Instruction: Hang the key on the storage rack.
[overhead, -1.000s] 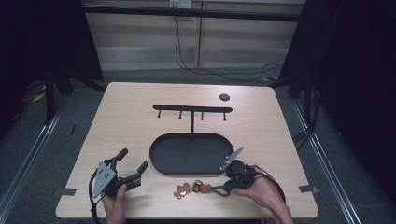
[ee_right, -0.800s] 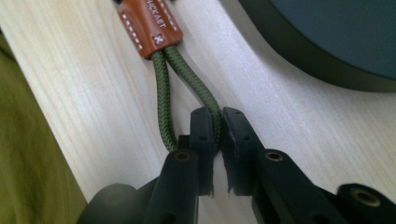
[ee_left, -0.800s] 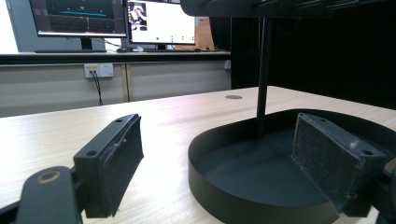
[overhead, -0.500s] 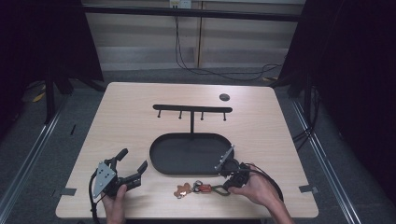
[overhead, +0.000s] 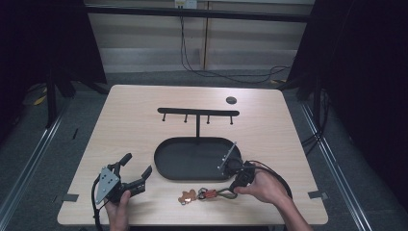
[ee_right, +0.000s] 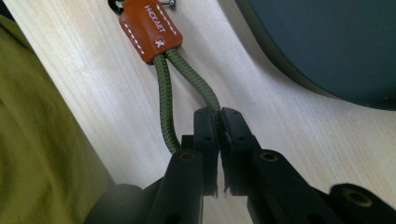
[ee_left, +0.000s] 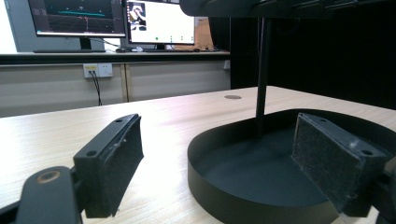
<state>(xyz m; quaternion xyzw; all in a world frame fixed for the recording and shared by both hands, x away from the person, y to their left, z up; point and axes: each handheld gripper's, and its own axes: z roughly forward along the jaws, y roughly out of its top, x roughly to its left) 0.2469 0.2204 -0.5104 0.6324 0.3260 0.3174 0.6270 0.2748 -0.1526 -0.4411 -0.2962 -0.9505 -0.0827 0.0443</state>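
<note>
Item: keychain lanyard, olive cord loop (ee_right: 164,100) with tan leather tab (ee_right: 148,29), lying on the worktop (overhead: 134,125) just beside the near rim of the oval black tray (overhead: 166,168). One strand of the loop is pinched between the closed jaws of the right gripper (ee_right: 218,122), presumably so the keychain can be lifted toward the hook stand (overhead: 198,113) rising from the tray. Metal ring and charm (overhead: 187,196) are trailed at the far end. Tray: nothing is held in it but the stand post. Left gripper (overhead: 137,169): jaws spread open, nothing gripped, parked near the tray
</note>
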